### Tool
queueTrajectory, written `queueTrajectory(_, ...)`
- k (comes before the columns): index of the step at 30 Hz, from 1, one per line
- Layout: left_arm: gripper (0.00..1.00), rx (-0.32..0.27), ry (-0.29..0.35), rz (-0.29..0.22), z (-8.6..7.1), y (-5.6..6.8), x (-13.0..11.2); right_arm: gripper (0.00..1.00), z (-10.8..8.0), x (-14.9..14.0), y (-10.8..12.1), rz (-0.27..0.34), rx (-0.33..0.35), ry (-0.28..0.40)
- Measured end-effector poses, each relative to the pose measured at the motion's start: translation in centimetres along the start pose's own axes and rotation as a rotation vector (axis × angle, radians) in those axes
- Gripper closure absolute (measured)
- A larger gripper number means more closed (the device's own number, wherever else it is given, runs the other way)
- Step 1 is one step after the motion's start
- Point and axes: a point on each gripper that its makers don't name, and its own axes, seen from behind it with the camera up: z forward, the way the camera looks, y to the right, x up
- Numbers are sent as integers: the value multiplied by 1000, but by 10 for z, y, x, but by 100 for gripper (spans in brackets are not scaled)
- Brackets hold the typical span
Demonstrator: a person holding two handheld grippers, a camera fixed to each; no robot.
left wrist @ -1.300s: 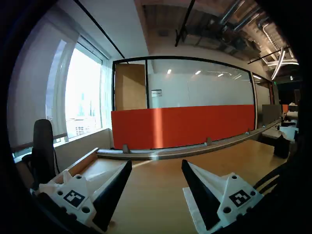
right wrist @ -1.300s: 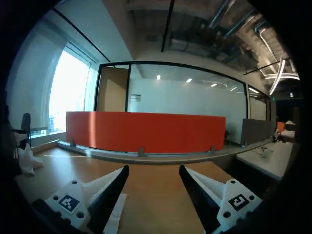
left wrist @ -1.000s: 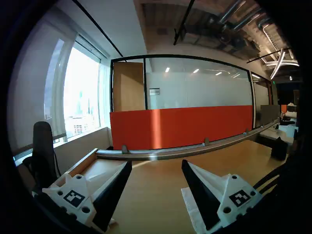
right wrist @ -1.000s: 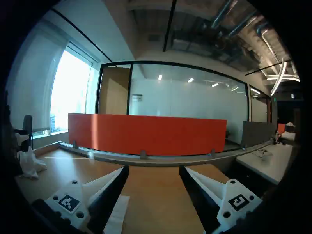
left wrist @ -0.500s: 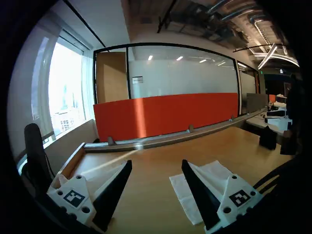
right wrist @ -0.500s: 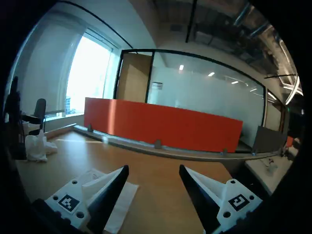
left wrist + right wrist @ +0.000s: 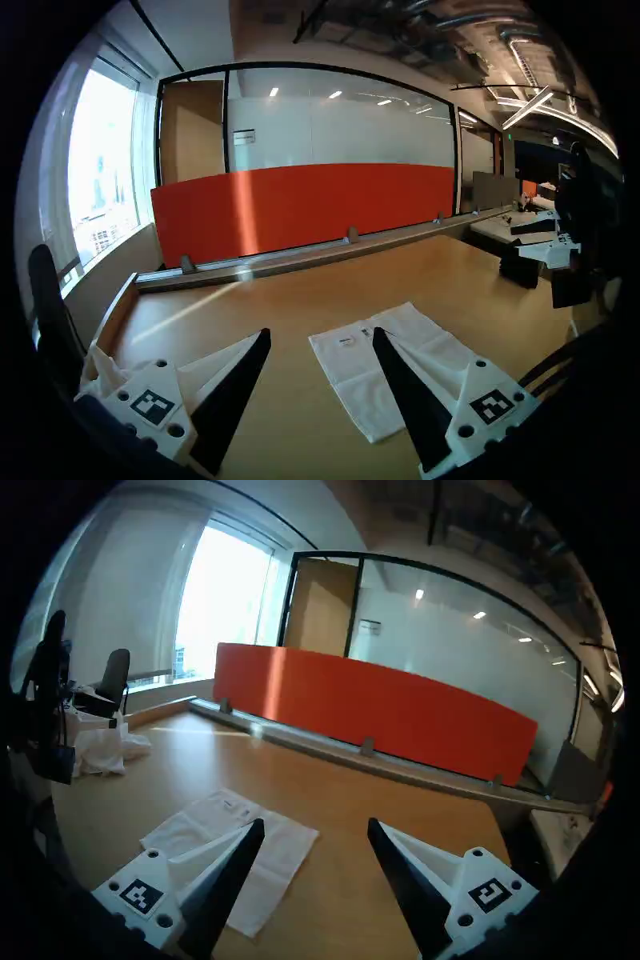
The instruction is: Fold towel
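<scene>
a white towel [image 7: 364, 376] lies flat on the wood surface [image 7: 320, 292]. the left hand-held gripper [image 7: 320, 332] and right hand-held gripper [image 7: 314, 822] both have their fingers apart, holding nothing.

No writing can be read anywhere. A small tag [image 7: 346, 342] on the white towel [image 7: 352, 376] and a pale sign [image 7: 242, 138] on the glass wall [image 7: 352, 128] are both too small to make out. The left gripper [image 7: 320, 331] and the right gripper [image 7: 314, 822] each carry square black-and-white code markers [image 7: 153, 406] on their fingers, patterns with no letters or numbers.
</scene>
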Motion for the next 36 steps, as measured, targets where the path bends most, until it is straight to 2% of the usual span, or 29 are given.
queueTrajectory(12, 6, -59, -96, 58, 21, 22, -52, 0, 18, -49, -24, -54, 92, -89)
queueTrajectory(24, 6, -129, -224, 79, 43, 45, -116, 0, 38, -109, -45, -79, 158, -196)
queueTrajectory(36, 5, -198, -340, 96, 55, 63, -170, 0, 51, -168, -67, -99, 233, -305)
